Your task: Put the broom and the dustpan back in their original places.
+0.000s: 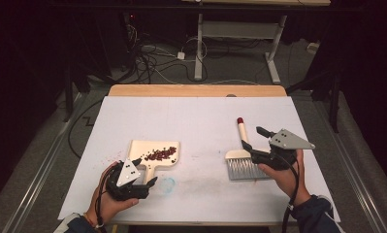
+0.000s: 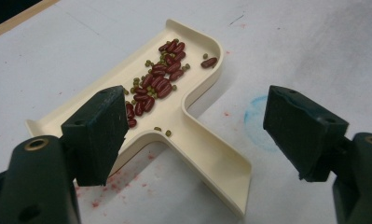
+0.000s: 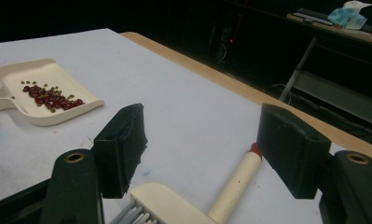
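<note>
Cream plastic dustpan lies left of centre on the white-covered table, holding dark red beans and small green ones. Left gripper is wide open over the pan's handle, gripping nothing. Right gripper is wide open above the cream hand brush with grey bristles, also empty. Judged step: sweeping looks finished; next move calls for closing on the handle.
</note>
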A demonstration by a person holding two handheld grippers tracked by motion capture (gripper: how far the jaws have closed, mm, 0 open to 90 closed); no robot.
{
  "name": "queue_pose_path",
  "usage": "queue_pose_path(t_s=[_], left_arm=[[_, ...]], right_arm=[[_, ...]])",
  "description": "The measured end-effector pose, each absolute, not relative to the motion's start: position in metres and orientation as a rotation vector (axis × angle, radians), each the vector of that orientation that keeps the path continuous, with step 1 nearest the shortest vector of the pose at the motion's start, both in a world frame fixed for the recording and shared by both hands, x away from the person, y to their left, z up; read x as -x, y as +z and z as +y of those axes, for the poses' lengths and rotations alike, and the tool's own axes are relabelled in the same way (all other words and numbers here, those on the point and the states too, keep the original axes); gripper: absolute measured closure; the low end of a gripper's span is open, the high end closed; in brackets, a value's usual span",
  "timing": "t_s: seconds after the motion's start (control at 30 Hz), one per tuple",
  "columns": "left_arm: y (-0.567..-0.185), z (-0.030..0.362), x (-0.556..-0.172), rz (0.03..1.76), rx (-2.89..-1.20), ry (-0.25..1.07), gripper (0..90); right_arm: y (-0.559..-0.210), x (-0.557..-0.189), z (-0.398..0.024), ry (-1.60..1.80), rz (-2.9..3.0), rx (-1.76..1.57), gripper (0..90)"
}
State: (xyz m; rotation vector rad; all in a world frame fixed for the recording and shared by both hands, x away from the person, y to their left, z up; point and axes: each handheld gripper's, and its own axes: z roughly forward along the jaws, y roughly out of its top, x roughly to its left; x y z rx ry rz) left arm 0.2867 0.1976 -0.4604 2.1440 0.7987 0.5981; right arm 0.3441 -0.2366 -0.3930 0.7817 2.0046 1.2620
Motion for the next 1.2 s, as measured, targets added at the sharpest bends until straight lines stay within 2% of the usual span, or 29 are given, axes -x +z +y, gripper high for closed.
queue_pose_path(t_s=[0.5,0.83,1.2], left_arm=[[-0.46,0.202,-0.289,0.826,-2.138,0.614,21.1],[-0.459,0.204,-0.288,0.84,-2.127,0.622,20.1],[-0.457,0.202,-0.286,0.817,-2.123,0.649,18.4]], right_arm=[[-0.412,-0.319,-0.262,1.255,1.974,-0.763,32.5],[-0.438,-0.303,-0.281,1.177,1.976,-0.871,24.2],[-0.444,-0.293,-0.284,1.147,1.992,-0.861,21.6]])
